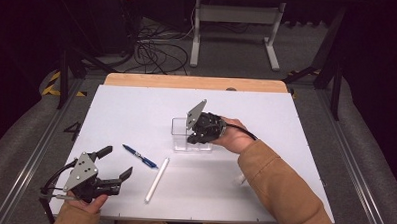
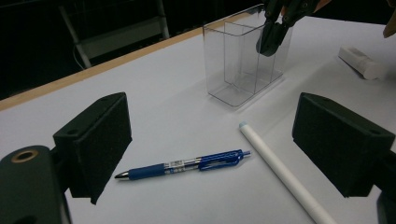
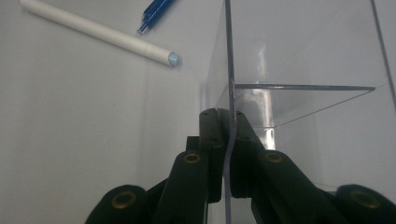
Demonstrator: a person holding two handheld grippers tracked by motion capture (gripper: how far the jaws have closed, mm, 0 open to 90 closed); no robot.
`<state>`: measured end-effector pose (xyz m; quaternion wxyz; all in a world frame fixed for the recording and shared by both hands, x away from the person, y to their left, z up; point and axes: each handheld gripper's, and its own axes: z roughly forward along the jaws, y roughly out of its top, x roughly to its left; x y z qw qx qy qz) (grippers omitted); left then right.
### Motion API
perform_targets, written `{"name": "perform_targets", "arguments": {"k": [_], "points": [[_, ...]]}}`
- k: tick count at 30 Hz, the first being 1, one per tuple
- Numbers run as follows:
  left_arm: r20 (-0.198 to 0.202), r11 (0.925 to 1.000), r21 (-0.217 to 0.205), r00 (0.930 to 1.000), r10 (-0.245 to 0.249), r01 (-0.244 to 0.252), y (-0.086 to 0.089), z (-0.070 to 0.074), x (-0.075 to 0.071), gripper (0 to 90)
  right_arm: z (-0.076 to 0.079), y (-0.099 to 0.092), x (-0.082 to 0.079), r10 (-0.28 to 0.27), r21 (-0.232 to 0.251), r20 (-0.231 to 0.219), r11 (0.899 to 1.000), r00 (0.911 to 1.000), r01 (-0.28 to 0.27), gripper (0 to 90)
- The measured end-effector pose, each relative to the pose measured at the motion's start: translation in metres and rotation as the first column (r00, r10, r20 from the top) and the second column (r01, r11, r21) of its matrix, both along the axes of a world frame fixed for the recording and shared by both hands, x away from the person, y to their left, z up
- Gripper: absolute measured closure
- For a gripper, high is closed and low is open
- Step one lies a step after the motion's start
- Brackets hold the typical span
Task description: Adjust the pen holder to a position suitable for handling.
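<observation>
**Clear holder gripped by one wall**

A clear plastic holder [image 1: 185, 136] with an inner divider is seen standing upright near the middle of the white desk [image 1: 136, 105]. One of its walls is pinched between the jaws of the right claw [image 1: 194, 138], which are closed down onto the thin wall; in the right gripper view the wall is seen edge-on between the two pads. The left claw [image 1: 115, 163] is held low at the near left of the desk, its jaws spread wide with nothing between them. Between the two claws, a blue pen [image 1: 140, 156] and a white marker [image 1: 156, 179] are laid flat on the desk, near each other but apart. A small white object [image 2: 362, 61] is seen lying beyond the holder in the left gripper view.
</observation>
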<state>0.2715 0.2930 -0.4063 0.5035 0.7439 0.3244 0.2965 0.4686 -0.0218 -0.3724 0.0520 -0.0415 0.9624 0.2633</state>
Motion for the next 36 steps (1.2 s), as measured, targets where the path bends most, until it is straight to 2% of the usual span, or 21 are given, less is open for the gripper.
{"name": "perform_targets", "arguments": {"k": [5, 12, 36], "points": [[-0.002, 1.0, 0.0, 1.0, 0.0, 0.0, 0.0, -0.0003, 0.0002, 12.7, -0.0018, -0.0018, 0.0029, -0.019, -0.005, -0.007, 1.0, 0.9998, 0.019, 86.5], [0.0, 1.0, 0.002, 1.0, 0.0, 0.0, -0.0007, -0.0001, -0.0003, 12.7, -0.0035, -0.0017, 0.0039, -0.013, -0.013, -0.015, 1.0, 0.9998, 0.013, 86.0], [0.0, 1.0, 0.001, 1.0, 0.001, -0.001, -0.0005, -0.0002, -0.0002, 12.6, -0.0031, -0.0024, 0.0021, -0.019, -0.003, -0.004, 1.0, 0.9998, 0.019, 85.1]]}}
